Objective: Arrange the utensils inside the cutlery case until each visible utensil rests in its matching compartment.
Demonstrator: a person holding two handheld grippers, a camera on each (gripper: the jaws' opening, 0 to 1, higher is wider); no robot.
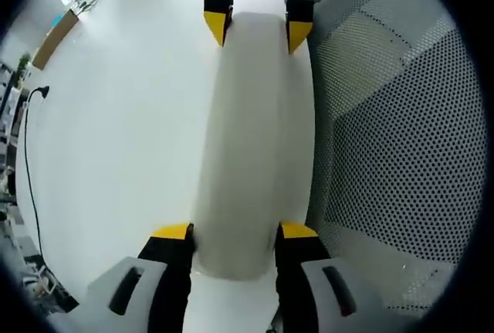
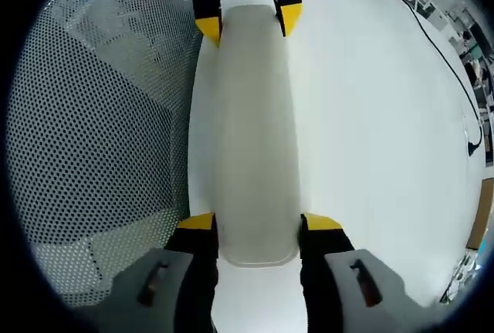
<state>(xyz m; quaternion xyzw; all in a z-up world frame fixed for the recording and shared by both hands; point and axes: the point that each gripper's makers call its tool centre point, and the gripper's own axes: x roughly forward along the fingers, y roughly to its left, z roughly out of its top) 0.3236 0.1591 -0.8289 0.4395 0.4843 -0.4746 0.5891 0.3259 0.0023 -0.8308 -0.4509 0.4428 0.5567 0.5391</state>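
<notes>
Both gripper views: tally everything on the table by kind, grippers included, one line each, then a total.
White oblong case lid: 1
Perforated mesh sheet: 1
Grippers: 2, the left gripper and the right gripper, each with its jaws on either side of one end of the lid
Black cable: 1
Total: 5

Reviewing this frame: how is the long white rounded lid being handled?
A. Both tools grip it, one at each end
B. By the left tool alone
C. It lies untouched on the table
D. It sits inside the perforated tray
A: in the left gripper view the left tool straddles the near end of the long white rounded lid while the right tool clasps its far end, beside the perforated metal tray.
</notes>
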